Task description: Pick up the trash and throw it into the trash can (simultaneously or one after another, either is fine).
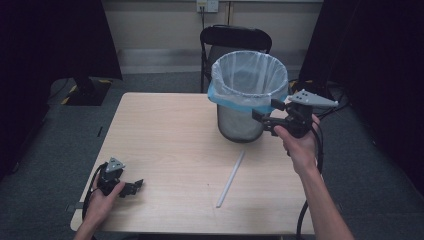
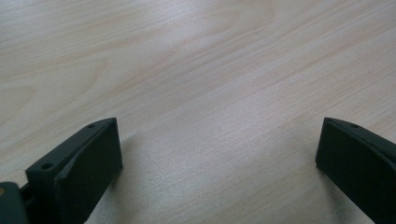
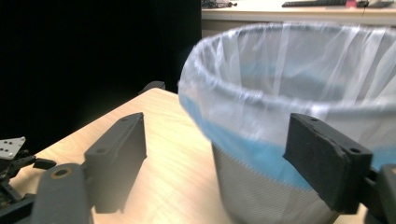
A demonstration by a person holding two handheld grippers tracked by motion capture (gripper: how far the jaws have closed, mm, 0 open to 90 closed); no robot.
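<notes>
A mesh waste bin (image 1: 245, 100) lined with a clear and blue bag stands on the far right part of the wooden table (image 1: 165, 145). My right gripper (image 1: 262, 116) hovers open at the bin's right side, just below its rim; in the right gripper view its jaws (image 3: 215, 158) frame the bin's (image 3: 289, 121) near wall with nothing between them. A white straw-like stick (image 1: 231, 179) lies on the table in front of the bin. My left gripper (image 1: 134, 187) rests open on the table's near left corner, jaws (image 2: 219, 158) apart over bare wood.
A black folding chair (image 1: 235, 42) stands behind the table. A dark monitor stand base (image 1: 87, 90) sits on the floor at the far left. Cables trail off the table's near edge from both grippers.
</notes>
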